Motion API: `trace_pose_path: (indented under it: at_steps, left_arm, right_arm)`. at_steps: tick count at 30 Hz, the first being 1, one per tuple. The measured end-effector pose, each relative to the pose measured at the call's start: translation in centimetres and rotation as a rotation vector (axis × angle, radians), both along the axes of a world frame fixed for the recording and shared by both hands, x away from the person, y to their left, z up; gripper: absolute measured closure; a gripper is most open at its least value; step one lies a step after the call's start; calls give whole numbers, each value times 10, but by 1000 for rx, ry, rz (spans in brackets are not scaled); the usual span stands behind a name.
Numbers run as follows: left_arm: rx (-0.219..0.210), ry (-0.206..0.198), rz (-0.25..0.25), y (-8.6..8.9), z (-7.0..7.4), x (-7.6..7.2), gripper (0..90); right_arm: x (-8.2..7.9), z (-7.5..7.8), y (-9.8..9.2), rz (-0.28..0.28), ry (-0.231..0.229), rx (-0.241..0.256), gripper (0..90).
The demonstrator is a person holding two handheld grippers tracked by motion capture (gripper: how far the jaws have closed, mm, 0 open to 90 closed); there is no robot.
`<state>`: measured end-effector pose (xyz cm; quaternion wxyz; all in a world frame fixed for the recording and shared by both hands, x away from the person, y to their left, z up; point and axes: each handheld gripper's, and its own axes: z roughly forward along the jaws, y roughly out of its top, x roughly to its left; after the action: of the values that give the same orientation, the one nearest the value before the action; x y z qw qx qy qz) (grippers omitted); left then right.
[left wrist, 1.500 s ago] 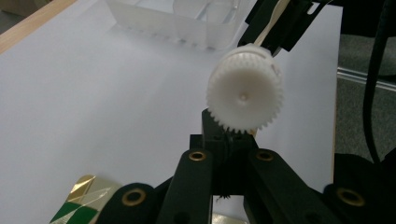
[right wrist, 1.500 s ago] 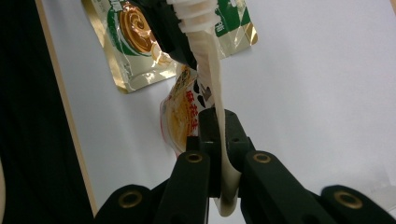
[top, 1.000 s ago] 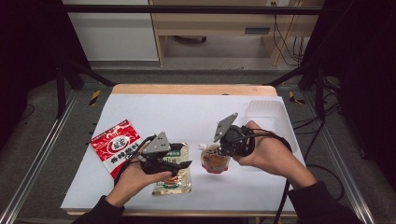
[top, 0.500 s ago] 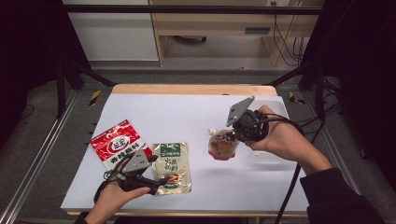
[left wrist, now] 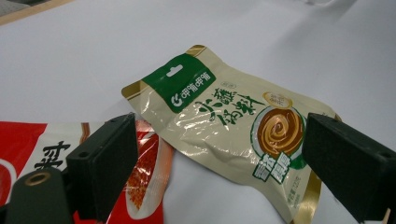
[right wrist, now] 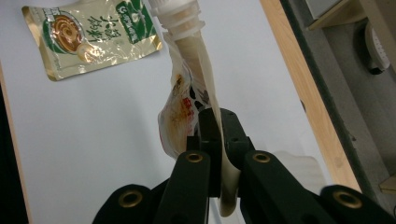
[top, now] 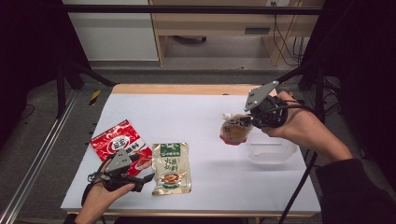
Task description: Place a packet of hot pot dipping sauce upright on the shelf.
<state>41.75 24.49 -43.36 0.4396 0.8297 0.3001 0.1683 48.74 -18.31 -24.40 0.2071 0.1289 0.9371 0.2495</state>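
A white table in a dim room, wooden edge at the far side. Nearest me, my left gripper rests low with its jaws spread wide and empty, lined up on the flat, glossy beige sauce packet, ready to take it I think. A crinkly red packet lies just beside. Farther off, my right gripper is clamped tight on the thin side seam of a soft spouted pouch, lifted clear so it hangs, beside a clear plastic tub, probably its destination.
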Motion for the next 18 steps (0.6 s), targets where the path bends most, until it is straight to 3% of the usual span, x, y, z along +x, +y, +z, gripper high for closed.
trace_pose_path:
  at_steps: [6,10,13,18]
  left_arm:
    - [46,-14,10,6,-8,-10,108]
    - [36,14,26,7,-15,-11,114]
    - [35,1,17,5,-13,-12,114]
    - [27,-7,32,10,-11,-12,114]
  right_arm:
    - [-1,6,-22,-24,-20,13,900]
    - [-6,5,-36,-42,-42,23,900]
    - [-8,4,-45,-58,-37,40,900]
    - [-10,-6,-59,-76,-36,19,900]
